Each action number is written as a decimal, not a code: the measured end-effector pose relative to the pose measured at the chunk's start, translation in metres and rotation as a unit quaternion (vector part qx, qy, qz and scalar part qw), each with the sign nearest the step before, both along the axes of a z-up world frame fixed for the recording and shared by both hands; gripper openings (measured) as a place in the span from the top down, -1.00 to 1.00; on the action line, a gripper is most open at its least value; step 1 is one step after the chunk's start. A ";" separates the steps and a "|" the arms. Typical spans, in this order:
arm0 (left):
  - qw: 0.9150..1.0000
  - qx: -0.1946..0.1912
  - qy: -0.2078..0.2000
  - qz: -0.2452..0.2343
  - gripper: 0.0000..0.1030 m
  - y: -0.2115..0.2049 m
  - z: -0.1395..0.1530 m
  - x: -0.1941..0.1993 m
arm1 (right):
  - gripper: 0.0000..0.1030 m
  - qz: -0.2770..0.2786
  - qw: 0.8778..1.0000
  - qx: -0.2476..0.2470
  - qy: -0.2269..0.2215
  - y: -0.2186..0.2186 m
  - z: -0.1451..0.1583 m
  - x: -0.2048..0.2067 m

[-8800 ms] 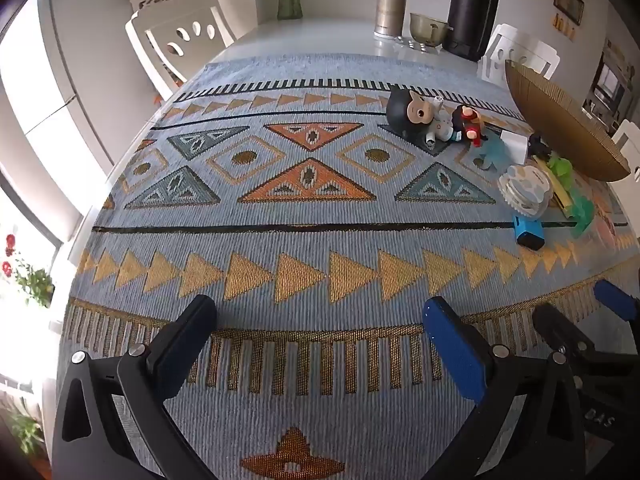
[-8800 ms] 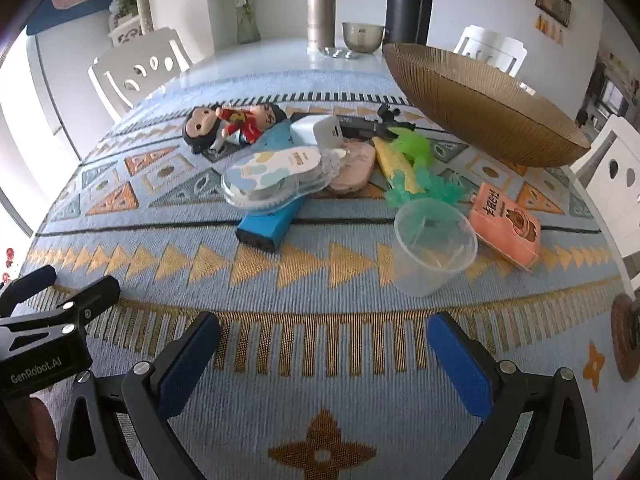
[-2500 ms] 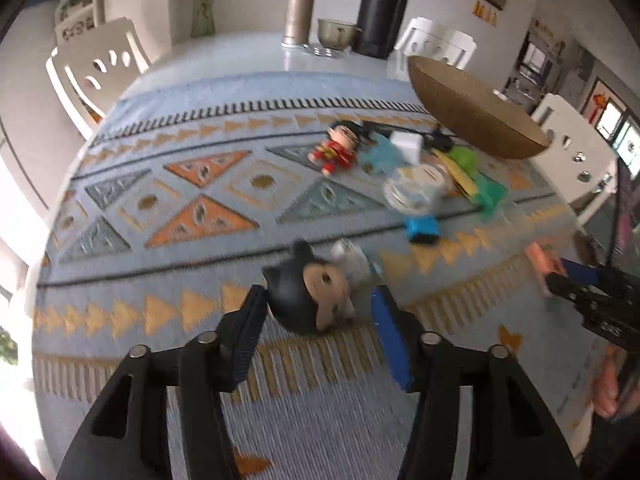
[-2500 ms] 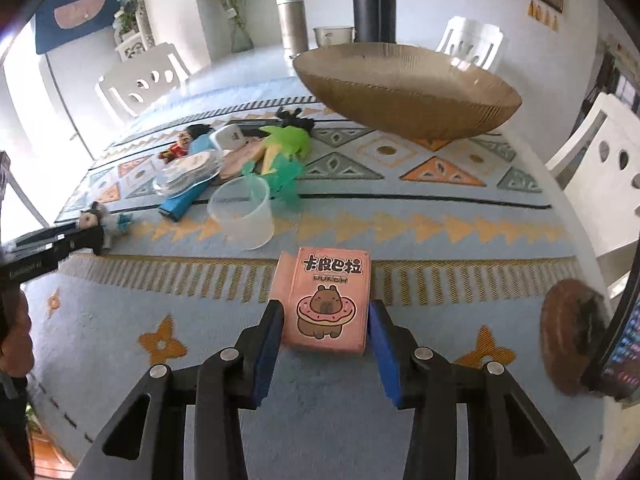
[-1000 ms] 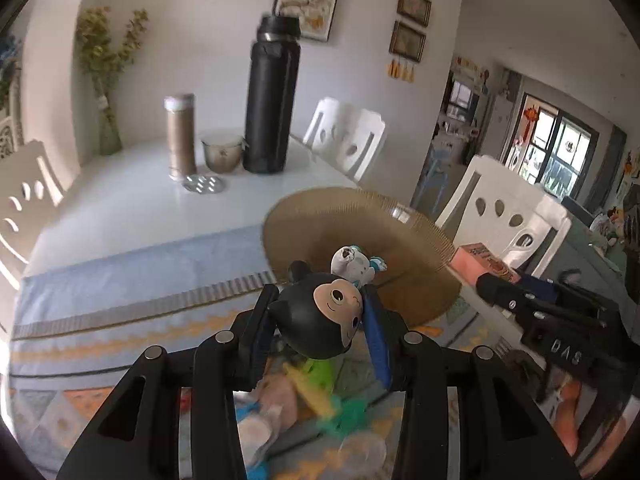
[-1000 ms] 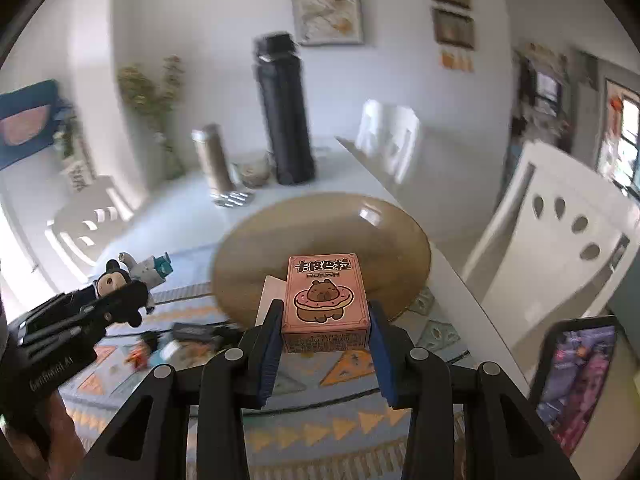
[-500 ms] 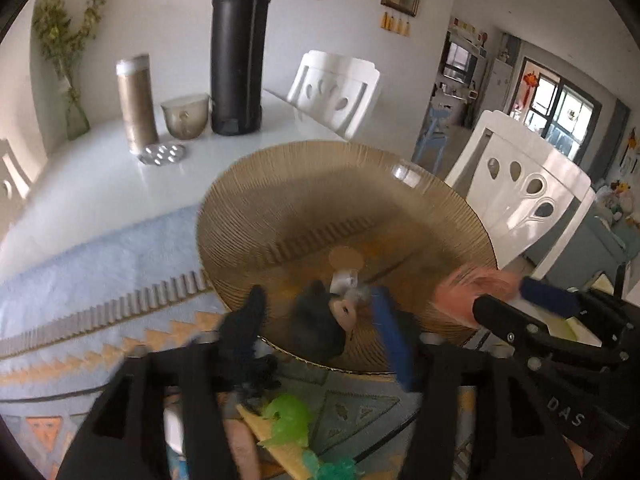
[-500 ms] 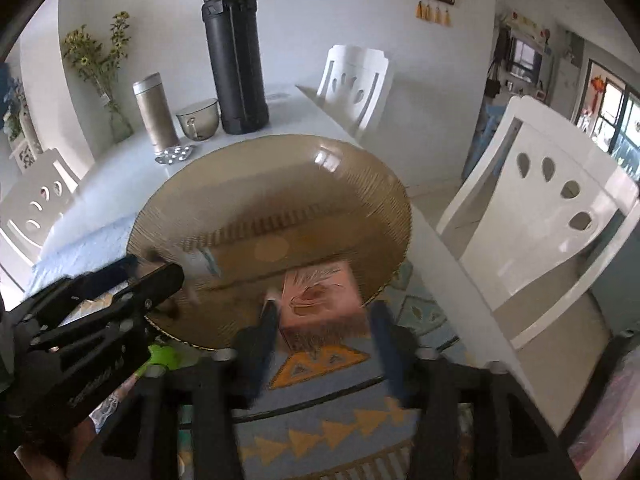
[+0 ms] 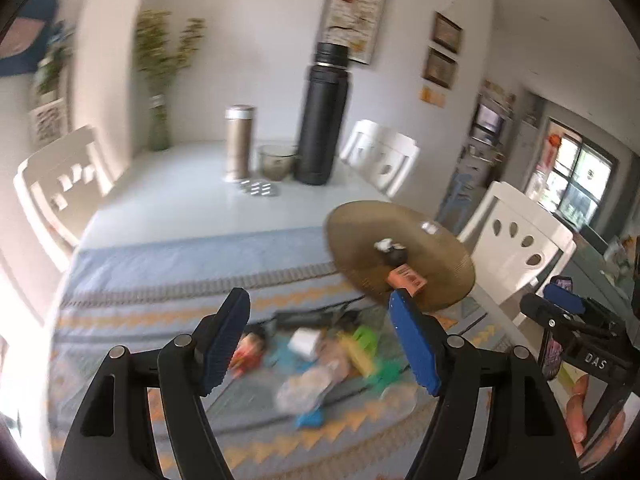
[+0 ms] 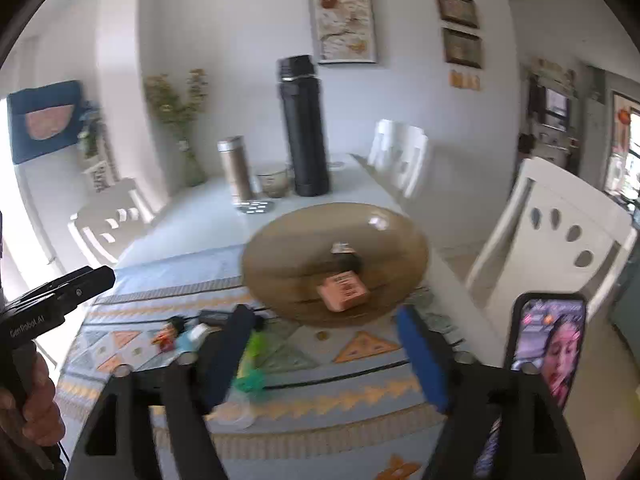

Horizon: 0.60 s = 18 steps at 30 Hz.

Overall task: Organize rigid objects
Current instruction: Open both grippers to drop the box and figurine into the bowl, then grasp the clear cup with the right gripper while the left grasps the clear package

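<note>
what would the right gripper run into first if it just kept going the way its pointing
Probably the near rim of the gold bowl, or the pink box lying in it, which sits just above the open right gripper. Depth is unclear; aimed lower, it would meet the patterned cloth first.

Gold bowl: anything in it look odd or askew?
Slightly: in the gold bowl the pink box rests tilted, and the dark-headed figurine lies behind it rather than standing. Nothing spilled or damaged.

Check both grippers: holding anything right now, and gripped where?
Nothing held. The left gripper and right gripper have just been opening, nothing between their jaws. The pink box and black-headed figurine lie in the bowl.
</note>
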State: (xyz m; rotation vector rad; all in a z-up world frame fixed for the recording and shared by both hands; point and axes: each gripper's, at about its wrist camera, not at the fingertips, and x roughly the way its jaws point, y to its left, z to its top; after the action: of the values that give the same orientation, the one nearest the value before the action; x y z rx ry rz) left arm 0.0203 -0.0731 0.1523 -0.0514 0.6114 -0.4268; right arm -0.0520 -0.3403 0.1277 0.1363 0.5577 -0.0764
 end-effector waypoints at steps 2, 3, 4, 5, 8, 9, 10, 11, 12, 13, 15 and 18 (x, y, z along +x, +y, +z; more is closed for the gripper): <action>1.000 0.007 0.002 0.023 -0.42 0.016 -0.010 -0.014 | -0.70 0.019 1.000 0.005 0.000 0.012 -0.012 -0.006; 0.999 0.011 0.004 0.033 -0.48 0.022 -0.016 -0.019 | -0.70 0.029 0.999 0.011 0.008 0.018 -0.021 -0.007; 0.999 0.015 0.011 0.043 -0.50 0.030 -0.028 -0.025 | -0.70 0.036 0.999 0.015 0.015 0.022 -0.029 -0.005; 0.999 0.018 0.017 0.049 -0.52 0.034 -0.037 -0.027 | -0.70 0.042 0.999 0.020 0.021 0.027 -0.040 -0.005; 0.996 0.033 0.045 0.068 -0.52 0.045 -0.076 -0.030 | -0.70 0.062 0.996 0.037 0.052 0.038 -0.079 0.005; 0.995 0.035 0.057 0.069 -0.52 0.047 -0.091 -0.029 | -0.70 0.066 0.995 0.047 0.062 0.039 -0.090 0.009; 0.995 0.038 0.064 0.068 -0.52 0.047 -0.101 -0.027 | -0.70 0.066 0.994 0.055 0.074 0.040 -0.102 0.014; 0.994 0.040 0.073 0.065 -0.52 0.047 -0.112 -0.027 | -0.70 0.067 0.993 0.059 0.079 0.040 -0.109 0.014; 0.994 0.041 0.078 0.063 -0.52 0.046 -0.118 -0.027 | -0.70 0.071 0.992 0.063 0.085 0.040 -0.114 0.017; 0.994 0.041 0.081 0.063 -0.52 0.046 -0.124 -0.027 | -0.70 0.073 0.991 0.064 0.092 0.041 -0.117 0.019; 0.993 0.046 0.088 0.061 -0.52 0.042 -0.127 -0.025 | -0.70 0.081 0.991 0.064 0.083 0.040 -0.117 0.019; 0.994 0.057 0.078 0.055 -0.52 0.037 -0.128 -0.029 | -0.70 0.087 0.990 0.061 0.090 0.045 -0.119 0.022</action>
State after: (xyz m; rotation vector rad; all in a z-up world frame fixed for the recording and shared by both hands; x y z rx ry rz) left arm -0.0090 -0.0357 0.0247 -0.0101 0.7813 -0.2815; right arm -0.0304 -0.2957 0.0084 0.2002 0.7526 0.1157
